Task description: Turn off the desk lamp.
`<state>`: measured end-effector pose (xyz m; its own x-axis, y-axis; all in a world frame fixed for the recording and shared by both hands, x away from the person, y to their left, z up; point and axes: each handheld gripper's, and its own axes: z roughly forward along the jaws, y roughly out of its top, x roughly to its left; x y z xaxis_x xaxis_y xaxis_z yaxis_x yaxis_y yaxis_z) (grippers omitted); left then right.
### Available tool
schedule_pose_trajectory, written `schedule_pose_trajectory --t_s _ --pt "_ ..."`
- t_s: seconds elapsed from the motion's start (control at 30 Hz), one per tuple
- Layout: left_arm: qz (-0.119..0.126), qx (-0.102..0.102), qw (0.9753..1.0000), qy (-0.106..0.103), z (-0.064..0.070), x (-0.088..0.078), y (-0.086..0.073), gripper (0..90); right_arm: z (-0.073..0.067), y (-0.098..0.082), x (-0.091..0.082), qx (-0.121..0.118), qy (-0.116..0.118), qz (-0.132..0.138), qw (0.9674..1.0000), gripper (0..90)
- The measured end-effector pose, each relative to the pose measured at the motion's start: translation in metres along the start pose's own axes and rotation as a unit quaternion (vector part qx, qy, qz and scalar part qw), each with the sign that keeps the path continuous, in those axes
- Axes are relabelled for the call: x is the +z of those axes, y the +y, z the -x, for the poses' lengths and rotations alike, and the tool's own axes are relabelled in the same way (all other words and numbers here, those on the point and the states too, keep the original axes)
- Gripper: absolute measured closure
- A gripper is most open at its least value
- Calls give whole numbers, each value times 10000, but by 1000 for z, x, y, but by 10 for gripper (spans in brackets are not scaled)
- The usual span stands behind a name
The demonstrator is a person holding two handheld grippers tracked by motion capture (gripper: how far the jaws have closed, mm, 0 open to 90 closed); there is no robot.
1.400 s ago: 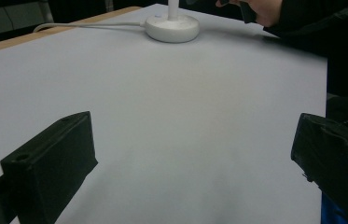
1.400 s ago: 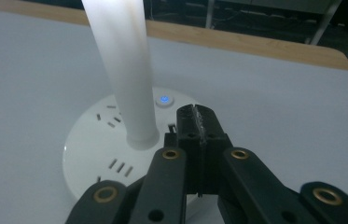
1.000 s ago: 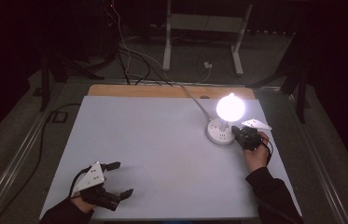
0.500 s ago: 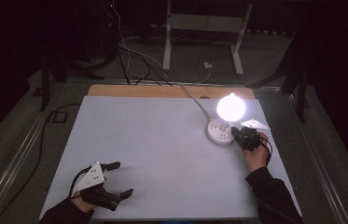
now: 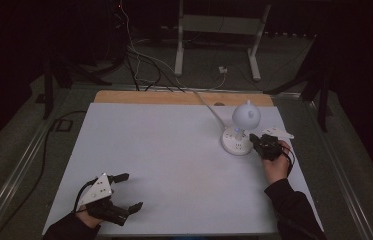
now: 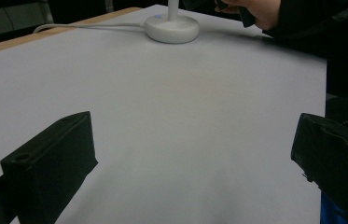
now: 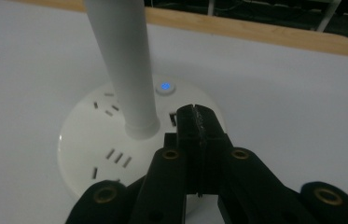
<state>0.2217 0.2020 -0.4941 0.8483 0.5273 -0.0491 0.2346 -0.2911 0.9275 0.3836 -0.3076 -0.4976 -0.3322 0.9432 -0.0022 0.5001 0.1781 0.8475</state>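
Nothing has moved, though the upright lamp point(image 5: 240, 131) went dark; right gripper point(image 5: 260, 143) jaws pressed together at its base.

A dim lab: white table point(image 5: 174, 165), floor cables point(image 5: 139, 60), metal stand point(image 5: 219, 30).

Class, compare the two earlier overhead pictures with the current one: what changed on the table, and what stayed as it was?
The lamp has gone out: its globe glowed brightly before and is now dark, so the scene is dimmer. The right gripper, jaws shut, stays at the lamp base near the blue-lit button. The left gripper rests open, unmoved.
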Motion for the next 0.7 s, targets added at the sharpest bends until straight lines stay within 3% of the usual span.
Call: schedule_pose_trajectory --t_s 0.13,0.27,0.37,0.47,0.6,0.7 --pt "-4 9 10000 -7 0 0 0 4 -1 0 -3 -60 -40 40 10000 898" --pt "11 6 10000 3 0 -1 0 5 -2 -2 -9 55 39 59 10000 739" --pt "23 -14 10000 -6 0 -1 0 5 -2 -2 -17 190 287 230 9991 560" --pt "21 -10 10000 0 0 -1 0 4 -4 -3 -23 104 362 226 9990 415" --pt "42 -12 10000 -3 0 -2 0 4 -6 -4 -28 122 416 266 9987 332" --pt "24 -11 10000 -3 0 -2 0 4 -9 -6 -36 373 631 242 9970 191"
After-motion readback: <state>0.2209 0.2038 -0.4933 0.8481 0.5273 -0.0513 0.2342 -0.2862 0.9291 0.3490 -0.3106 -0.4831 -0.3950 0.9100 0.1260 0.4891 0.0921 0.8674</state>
